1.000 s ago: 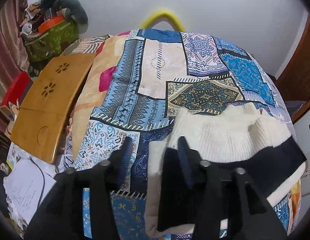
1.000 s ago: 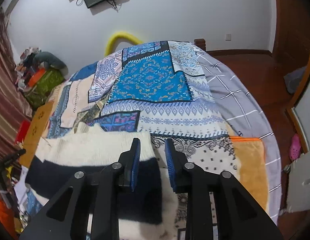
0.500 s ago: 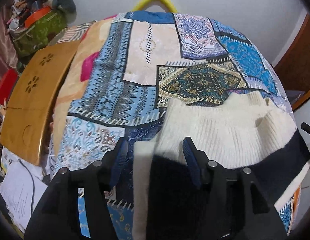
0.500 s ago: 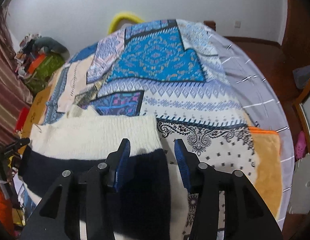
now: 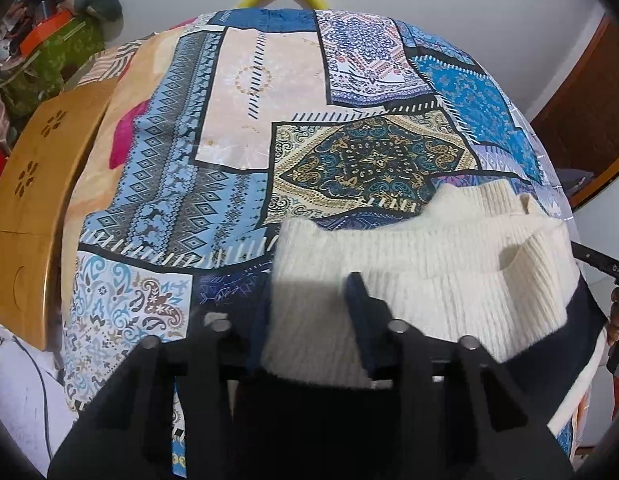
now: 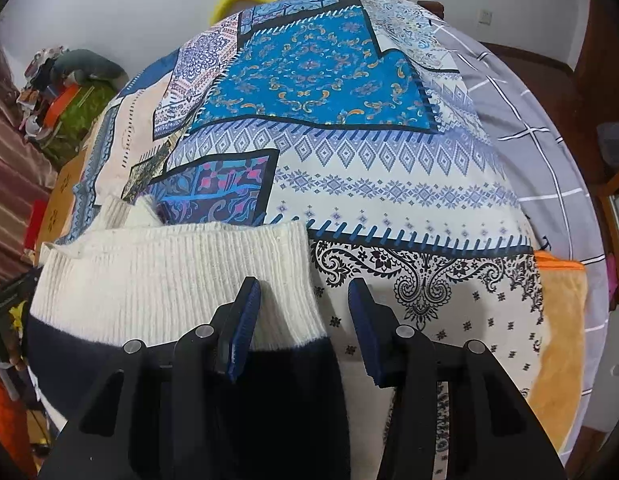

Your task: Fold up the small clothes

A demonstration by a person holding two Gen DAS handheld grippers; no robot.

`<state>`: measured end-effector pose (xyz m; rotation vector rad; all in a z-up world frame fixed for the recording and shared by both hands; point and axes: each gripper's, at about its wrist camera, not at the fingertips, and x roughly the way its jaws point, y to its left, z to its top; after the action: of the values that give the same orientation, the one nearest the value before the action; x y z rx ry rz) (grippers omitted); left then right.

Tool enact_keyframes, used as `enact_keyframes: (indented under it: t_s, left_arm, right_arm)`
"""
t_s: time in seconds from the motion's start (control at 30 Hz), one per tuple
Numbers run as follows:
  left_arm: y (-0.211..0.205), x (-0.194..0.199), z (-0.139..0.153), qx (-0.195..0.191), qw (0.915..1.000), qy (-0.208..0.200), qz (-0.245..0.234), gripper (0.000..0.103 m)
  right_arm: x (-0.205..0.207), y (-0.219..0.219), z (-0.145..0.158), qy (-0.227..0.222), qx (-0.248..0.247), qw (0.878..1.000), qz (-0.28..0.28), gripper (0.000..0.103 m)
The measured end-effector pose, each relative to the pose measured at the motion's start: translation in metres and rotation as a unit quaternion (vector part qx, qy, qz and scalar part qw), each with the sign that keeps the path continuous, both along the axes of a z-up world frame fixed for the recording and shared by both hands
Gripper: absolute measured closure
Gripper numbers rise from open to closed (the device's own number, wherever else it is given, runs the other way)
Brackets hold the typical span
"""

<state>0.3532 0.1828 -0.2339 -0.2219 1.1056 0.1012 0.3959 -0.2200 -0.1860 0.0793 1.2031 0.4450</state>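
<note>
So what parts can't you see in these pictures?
- Left wrist view: the sweater's near part with the navy band is hidden behind the left gripper; whether its jaws touch the knit is unclear.
- Left wrist view: the sweater's right side runs into the dark lens rim.
- Right wrist view: the right gripper's black body covers the sweater's lower edge.
- Right wrist view: the clutter pile by the wall is too small and blurred to name.

Your sweater (image 5: pixel 449 272) lies on the bedspread (image 5: pixel 269 120), near its front edge. Your left gripper (image 5: pixel 309 312) is over its left end, your right gripper (image 6: pixel 303 320) over its right end.
</note>
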Motion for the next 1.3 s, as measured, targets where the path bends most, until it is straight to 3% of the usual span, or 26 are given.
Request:
enact_keyframes:
  t_s: [0.13, 0.27, 0.47, 0.67, 0.87, 1.07, 1.3]
  left_arm:
    - [-0.003, -0.004, 0.004, 0.018, 0.9998, -0.008, -0.007, 0.089]
    - [-0.002, -0.009, 0.016, 0.04, 0.9989, -0.023, 0.001, 0.092]
    - [0.0, -0.021, 0.051, 0.078, 0.9941, -0.074, 0.012, 0.095]
    - [0.005, -0.024, 0.067, 0.088, 0.9906, -0.101, 0.028, 0.095]
    - [0.019, -0.021, 0.044, 0.088, 0.9918, -0.077, 0.051, 0.095]
    - [0.029, -0.02, 0.008, 0.066, 0.9956, -0.035, 0.057, 0.095]
    - [0.022, -0.02, -0.005, 0.076, 0.9963, -0.016, 0.037, 0.094]
  right_arm:
    - [0.0, 0.001, -0.001, 0.01, 0.021, 1.0, -0.001, 0.081]
    - [-0.005, 0.01, 0.001, -0.007, 0.009, 1.0, 0.016, 0.093]
    - [-0.012, 0.015, 0.015, -0.064, -0.017, 0.998, 0.02, 0.096]
    - [-0.014, 0.005, 0.044, -0.125, -0.014, 0.992, -0.002, 0.097]
    - [-0.016, 0.005, 0.051, -0.15, -0.025, 0.988, -0.01, 0.098]
    - [-0.01, 0.005, 0.025, -0.109, -0.041, 0.993, -0.017, 0.098]
    - [-0.017, 0.009, -0.001, -0.071, -0.056, 0.996, -0.008, 0.097]
